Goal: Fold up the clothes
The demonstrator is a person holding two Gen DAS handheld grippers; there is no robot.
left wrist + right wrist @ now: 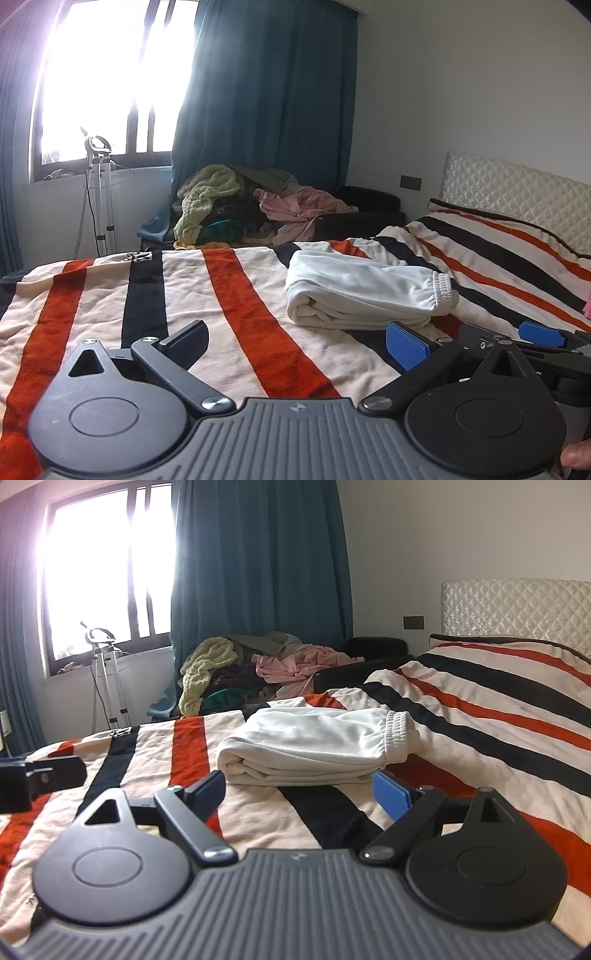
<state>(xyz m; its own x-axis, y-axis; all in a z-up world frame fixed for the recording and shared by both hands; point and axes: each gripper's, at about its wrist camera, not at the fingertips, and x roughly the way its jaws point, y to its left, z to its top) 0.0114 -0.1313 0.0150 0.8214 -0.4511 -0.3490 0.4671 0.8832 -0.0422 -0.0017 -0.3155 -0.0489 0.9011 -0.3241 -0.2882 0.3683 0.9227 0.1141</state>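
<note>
Folded white fabric garment (314,746) lies on the striped orange, black and cream bedspread (236,295), elastic cuff to the right, layered fold edge facing the cameras (no container in view). Left gripper (295,343) and right gripper (299,794) both spread wide, empty, just short of the garment.

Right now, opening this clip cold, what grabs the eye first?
The folded white garment lies on the striped blanket mid-bed, ribbed elastic band toward the headboard. Both grippers, left and right, hover open just short of it, holding nothing. Behind, a heap of unfolded clothes sits by the teal curtain, beside a glaring window.
</note>
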